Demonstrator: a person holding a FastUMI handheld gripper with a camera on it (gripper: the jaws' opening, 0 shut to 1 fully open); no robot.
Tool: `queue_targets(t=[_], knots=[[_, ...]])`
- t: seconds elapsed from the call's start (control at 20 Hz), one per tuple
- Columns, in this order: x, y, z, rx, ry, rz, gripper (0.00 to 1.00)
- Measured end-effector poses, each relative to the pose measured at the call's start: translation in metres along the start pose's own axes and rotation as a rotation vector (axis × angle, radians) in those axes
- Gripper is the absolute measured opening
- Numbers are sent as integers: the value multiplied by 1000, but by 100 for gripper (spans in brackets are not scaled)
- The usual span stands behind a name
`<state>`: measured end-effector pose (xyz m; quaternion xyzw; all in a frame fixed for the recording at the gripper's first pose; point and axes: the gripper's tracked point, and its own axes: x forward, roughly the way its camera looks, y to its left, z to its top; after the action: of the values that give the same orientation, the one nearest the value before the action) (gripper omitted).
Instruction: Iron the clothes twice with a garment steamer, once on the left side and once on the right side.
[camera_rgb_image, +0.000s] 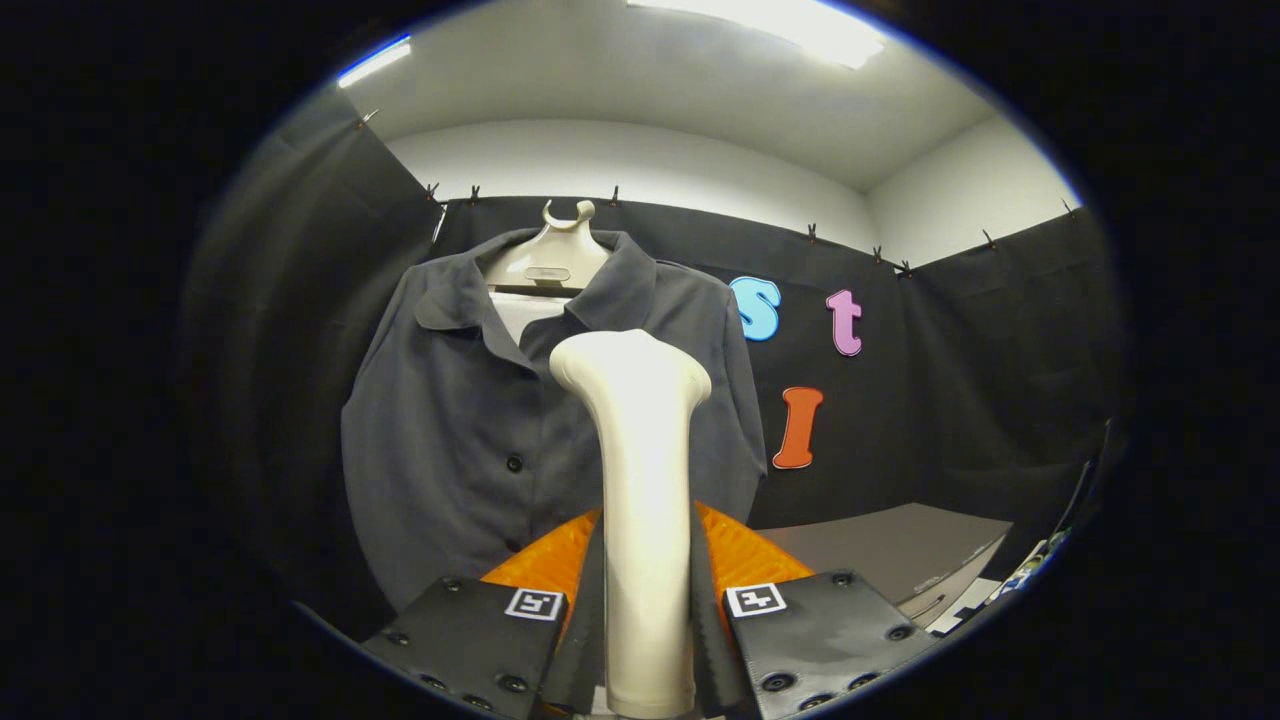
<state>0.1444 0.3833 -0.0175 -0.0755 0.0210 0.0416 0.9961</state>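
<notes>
with the claw (648, 590) clenched on the steamer (640, 480), keep its head flat along the shirt (450, 440) in slow strokes.

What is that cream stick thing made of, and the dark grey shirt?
The cream garment steamer, gripped between the gripper fingers, looks like smooth hard plastic: it is glossy, with soft highlights. The dark grey buttoned shirt on the pale hanger looks like thin matte woven cloth, probably cotton or a blend, judging by its soft folds.

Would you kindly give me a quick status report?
Tongs shut on steamer. Steamer head up, facing shirt on hanger. Nothing between them.
</notes>
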Motion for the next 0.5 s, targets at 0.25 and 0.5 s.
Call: queue_targets(t=[0.25,0.5], knots=[[16,-8,-10,-16,12,-26,45],[20,-10,-26,-30,32,-34,45]])
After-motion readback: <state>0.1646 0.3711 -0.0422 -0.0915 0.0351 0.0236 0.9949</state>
